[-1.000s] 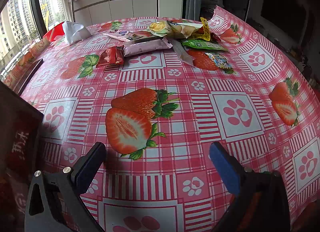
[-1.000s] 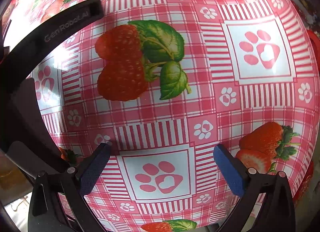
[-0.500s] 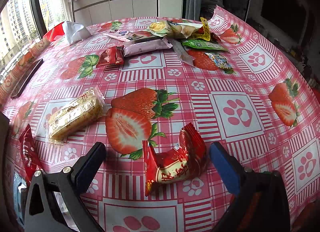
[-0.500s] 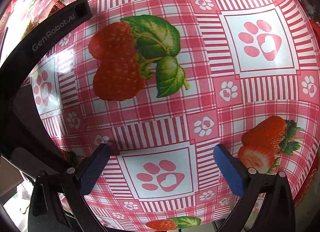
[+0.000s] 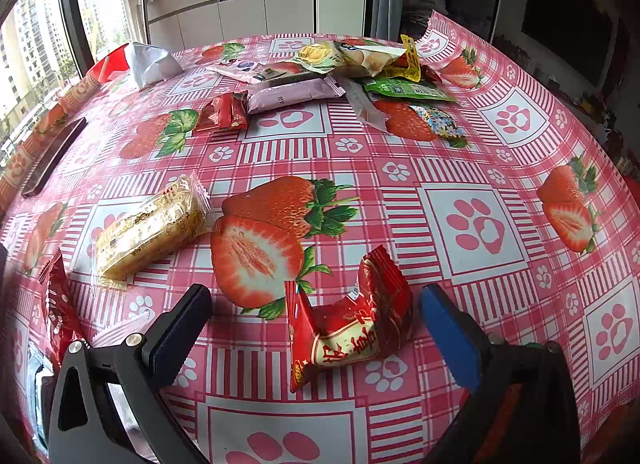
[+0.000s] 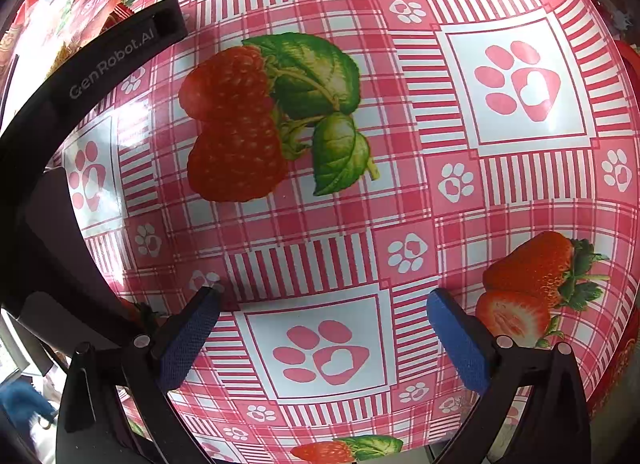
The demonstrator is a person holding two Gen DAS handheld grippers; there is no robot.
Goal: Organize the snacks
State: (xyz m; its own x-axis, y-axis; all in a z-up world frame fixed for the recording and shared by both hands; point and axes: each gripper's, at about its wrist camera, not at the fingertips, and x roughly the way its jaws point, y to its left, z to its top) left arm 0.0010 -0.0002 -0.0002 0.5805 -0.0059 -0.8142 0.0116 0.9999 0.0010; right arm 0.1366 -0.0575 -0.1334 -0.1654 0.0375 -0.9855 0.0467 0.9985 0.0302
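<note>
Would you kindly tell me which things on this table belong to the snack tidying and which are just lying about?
Belong to the job:
red snack packet
golden wafer pack
pink bar
green packet
left hand-held gripper, open

Just lying about:
white tissue
dark phone-like slab
strawberry tablecloth

A pink checked tablecloth (image 5: 472, 167) with strawberry and paw prints fills both views. At upper left lie a white crumpled tissue (image 5: 150, 61) and a dark flat bar (image 5: 54, 157); white cabinets (image 5: 232, 15) stand behind.

Glossy plastic tablecloth (image 5: 400, 199); crinkly shiny foil red snack packet (image 5: 352, 328)
</note>
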